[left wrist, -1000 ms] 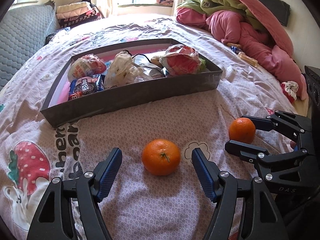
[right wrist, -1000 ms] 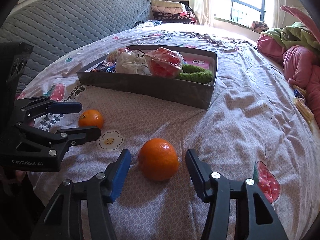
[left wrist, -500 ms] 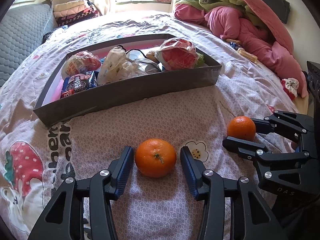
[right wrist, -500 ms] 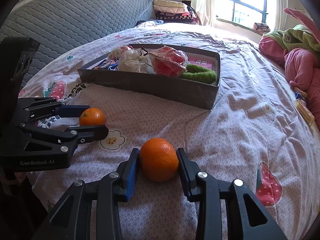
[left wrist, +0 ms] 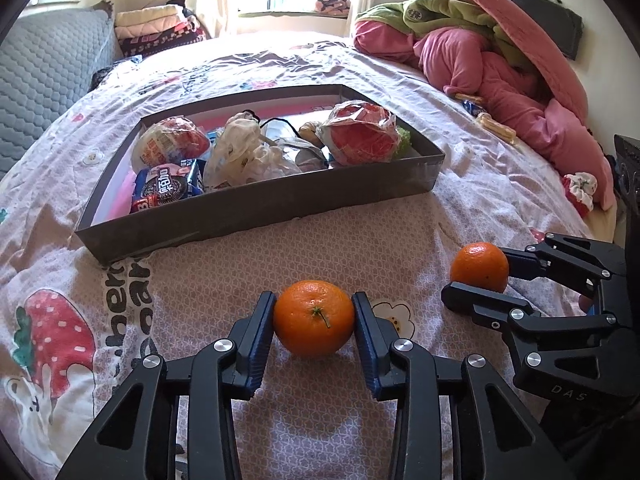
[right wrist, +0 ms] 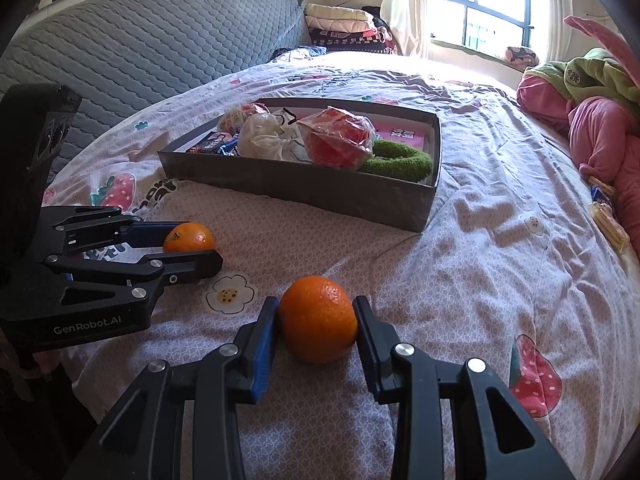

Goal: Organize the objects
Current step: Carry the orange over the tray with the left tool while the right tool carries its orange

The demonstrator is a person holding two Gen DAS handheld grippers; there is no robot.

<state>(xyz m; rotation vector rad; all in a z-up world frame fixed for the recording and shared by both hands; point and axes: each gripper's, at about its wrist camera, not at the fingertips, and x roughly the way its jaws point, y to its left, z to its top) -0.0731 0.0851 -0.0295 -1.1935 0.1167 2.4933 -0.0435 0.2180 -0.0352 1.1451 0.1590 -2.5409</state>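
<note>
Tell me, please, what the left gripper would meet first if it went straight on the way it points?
Holding its orange, the left gripper would probably meet the bedspread first, then the grey box's near wall; depth is unclear.

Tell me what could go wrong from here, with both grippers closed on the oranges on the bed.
1. The left gripper, whose jaws have just been closing, pinches its round orange only at the sides, so it might roll out when lifted.
2. The gray box is crowded with bagged items, so a dropped orange might bounce off them.
3. The right gripper sits close by; moving together, they could collide.
</note>
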